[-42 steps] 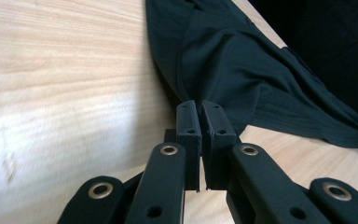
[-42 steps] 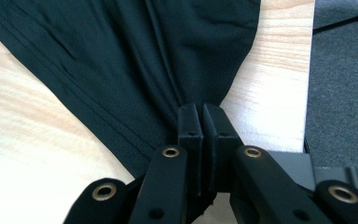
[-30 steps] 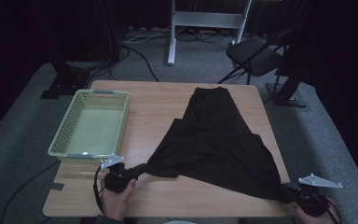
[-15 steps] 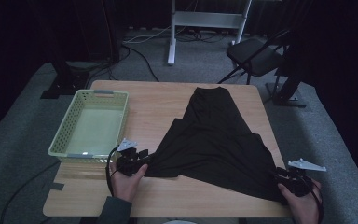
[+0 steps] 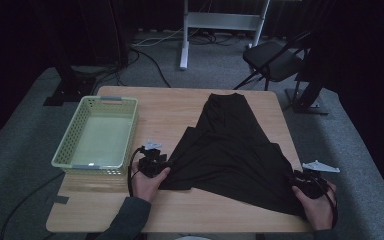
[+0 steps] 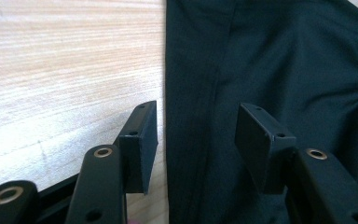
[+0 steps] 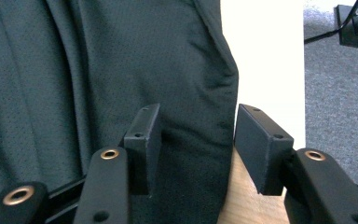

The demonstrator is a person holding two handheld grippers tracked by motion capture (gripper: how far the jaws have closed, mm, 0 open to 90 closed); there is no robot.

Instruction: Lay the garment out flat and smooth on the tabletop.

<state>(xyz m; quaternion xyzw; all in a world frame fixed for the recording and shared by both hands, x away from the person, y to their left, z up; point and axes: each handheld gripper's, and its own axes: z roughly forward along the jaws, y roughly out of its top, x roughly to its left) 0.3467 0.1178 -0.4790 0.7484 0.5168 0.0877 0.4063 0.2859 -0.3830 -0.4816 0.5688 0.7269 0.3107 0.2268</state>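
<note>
Fabric from above: a black garment lies spread on the wooden table, with the left gripper and right gripper at its near corners. Left gripper view: jaws, just opened, stand apart over the hem. Right gripper view: likewise, nothing pinched. Looks soft, light and limp; I'd grab the hem corners.

Basket left of cloth

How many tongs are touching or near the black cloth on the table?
2. The left tongs sit at the black cloth's left corner; the right tongs sit at its right corner. Both are open.
</note>
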